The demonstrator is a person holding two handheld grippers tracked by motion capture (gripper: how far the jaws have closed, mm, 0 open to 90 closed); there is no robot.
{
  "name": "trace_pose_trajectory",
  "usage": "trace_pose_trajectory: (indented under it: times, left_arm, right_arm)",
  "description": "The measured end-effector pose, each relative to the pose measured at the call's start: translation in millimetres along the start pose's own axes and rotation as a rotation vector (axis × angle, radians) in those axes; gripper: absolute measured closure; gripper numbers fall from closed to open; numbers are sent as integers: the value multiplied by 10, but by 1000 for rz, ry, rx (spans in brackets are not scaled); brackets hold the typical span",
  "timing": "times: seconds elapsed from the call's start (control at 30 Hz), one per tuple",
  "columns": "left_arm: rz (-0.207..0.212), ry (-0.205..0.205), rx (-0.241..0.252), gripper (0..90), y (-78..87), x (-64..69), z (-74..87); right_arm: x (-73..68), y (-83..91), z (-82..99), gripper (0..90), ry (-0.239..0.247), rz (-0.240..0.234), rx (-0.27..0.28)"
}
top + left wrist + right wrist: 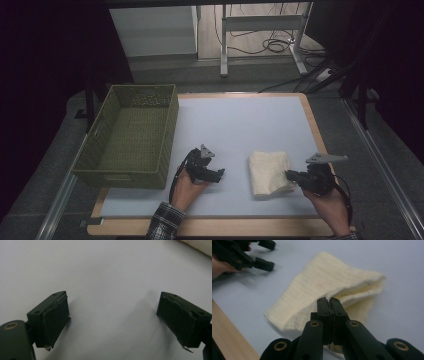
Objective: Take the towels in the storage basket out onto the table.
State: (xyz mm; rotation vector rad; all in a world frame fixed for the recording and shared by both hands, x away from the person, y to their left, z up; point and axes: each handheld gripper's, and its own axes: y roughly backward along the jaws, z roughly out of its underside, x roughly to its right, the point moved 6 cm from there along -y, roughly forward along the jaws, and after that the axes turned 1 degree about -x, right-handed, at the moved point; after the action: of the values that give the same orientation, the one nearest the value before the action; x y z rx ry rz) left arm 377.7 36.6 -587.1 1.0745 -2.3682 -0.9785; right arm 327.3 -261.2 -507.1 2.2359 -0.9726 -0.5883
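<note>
While the right tongs (329, 302) were clenched on the near edge of a folded cream towel (270, 172) lying on the pale grey tabletop (240, 120), the left tongs (217, 174) rested released beside it; a green wicker basket (131, 136) stood left, desk legs (225, 45) and cables (275, 45) behind

One folded cream cloth (270, 172), one green woven basket (131, 135) and two black grippers, left (216, 173) and right (291, 175), on one table (240, 120).
</note>
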Motion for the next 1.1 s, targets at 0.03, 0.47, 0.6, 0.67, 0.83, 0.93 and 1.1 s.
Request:
trace_pose_trajectory:
  times: [0.03, 0.47, 0.6, 0.67, 0.83, 0.93, 1.1]
  left_arm:
    - [0, 0, 0, 107, 0, 0, 0]
    - [-1, 3, -1, 108, -2, 3, -9]
    - [-10, -26, -12, 182, 2, 22, -149]
    - [27, -56, 16, 217, 2, 138, -388]
    - [126, -51, 46, 262, -168, 371, -743]
    - [152, -36, 31, 279, -326, 433, -799]
    - [168, -83, -14, 384, -583, 535, -780]
  right_arm:
    - [0, 0, 0, 885, 0, 0, 0]
    - [101, -120, 274, 876, -9, 80, -77]
    - [161, -156, 410, 829, -25, 85, -94]
    - [176, -86, 338, 706, -20, 109, -46]
    - [186, -167, 301, 588, -22, 147, -61]
    - [207, -261, 399, 568, -48, 142, -87]
    - [197, -257, 458, 740, -89, 102, -57]
